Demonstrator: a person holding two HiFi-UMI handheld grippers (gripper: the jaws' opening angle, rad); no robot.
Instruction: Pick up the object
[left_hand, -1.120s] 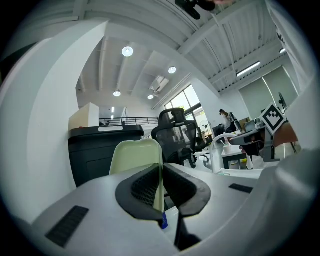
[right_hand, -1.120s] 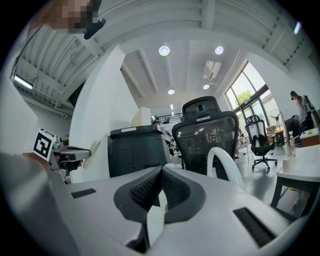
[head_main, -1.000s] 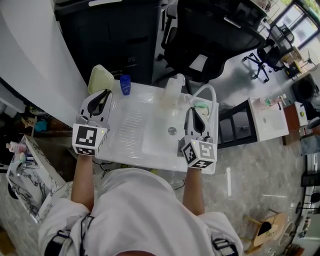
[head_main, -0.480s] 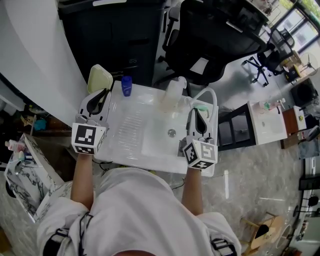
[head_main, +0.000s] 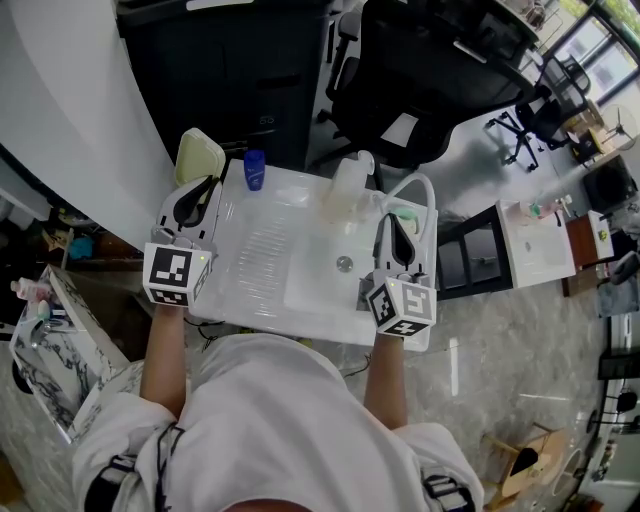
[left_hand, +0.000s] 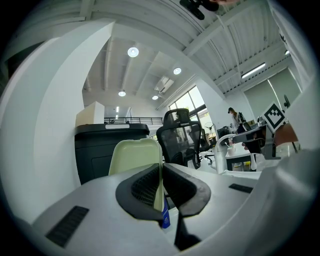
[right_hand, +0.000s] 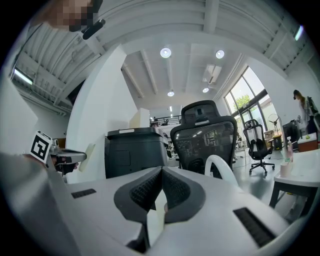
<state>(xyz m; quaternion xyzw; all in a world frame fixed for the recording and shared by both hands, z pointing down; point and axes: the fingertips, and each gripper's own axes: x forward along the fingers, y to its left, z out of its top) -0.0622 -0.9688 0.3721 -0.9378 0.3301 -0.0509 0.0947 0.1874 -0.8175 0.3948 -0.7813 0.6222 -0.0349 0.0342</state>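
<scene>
no legible text, labels or numbers

- The basin (head_main: 325, 288) is sunk in the right half of the worktop (head_main: 250, 285).
- The left hand-held gripper (head_main: 195, 197) lies left of the basin and the right hand-held gripper (head_main: 392, 228) right of it.
- A small bottle (head_main: 253, 170) stands behind the basin, to its left.
- A cabinet (head_main: 230, 75) and an office chair (head_main: 430, 80) stand farther behind the basin.
</scene>
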